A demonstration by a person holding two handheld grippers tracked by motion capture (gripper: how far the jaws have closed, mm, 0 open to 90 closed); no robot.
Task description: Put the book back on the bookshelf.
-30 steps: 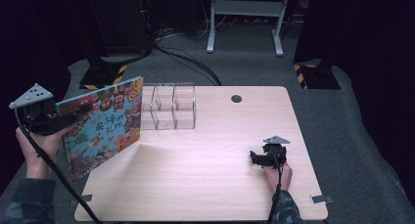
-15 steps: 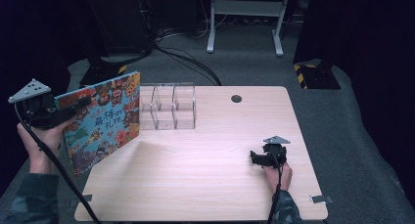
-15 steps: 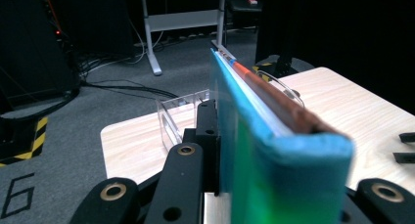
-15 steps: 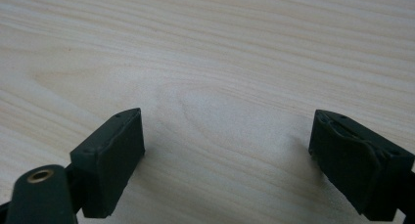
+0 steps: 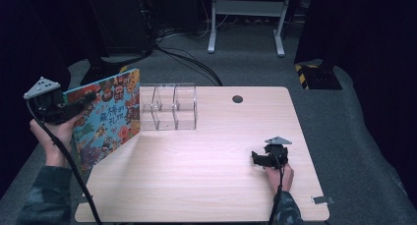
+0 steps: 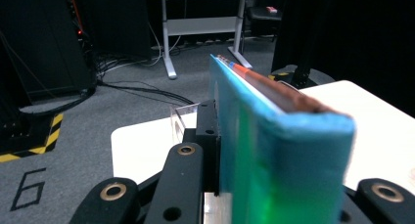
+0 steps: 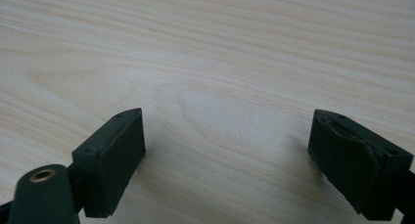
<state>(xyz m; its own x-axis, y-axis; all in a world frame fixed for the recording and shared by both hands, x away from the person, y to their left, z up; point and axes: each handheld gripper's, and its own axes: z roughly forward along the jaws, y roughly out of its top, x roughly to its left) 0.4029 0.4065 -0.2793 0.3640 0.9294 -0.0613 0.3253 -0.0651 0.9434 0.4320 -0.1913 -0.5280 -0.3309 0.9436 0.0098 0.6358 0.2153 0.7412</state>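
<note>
Your book (image 5: 105, 114) has drifted a little toward the left edge of the table since the earlier frames, carried off the corner and slightly away from the clear organiser (image 5: 168, 107). It stands on edge, tilted, its colourful cover facing the middle of the table, and its long axis runs from the near left up toward the organiser's left wall. Its upper far corner comes just beside that wall; I cannot tell whether the two touch.

You hold the book in your left hand-held gripper (image 5: 81, 103), the jaws clamped across its thickness near the upper left edge. In the left gripper view the teal spine (image 6: 281, 160) sits squarely between the black jaws, with the top edge running away from the camera toward the table.

What the next move likely turns on is this: the organiser lies to the right of the book and a bit farther from you, with upright slots open at the top. To slide the book in, you would need to bring its long edge parallel to the dividers and lift it over the rim before lowering.

Your right hand-held gripper (image 5: 260, 158) rests low on the table (image 5: 211, 185) near the right front, well apart from both things. Its jaws stand wide with nothing but bare wood between them. Your left hand is far nearer the organiser, so the placing falls to it.
</note>
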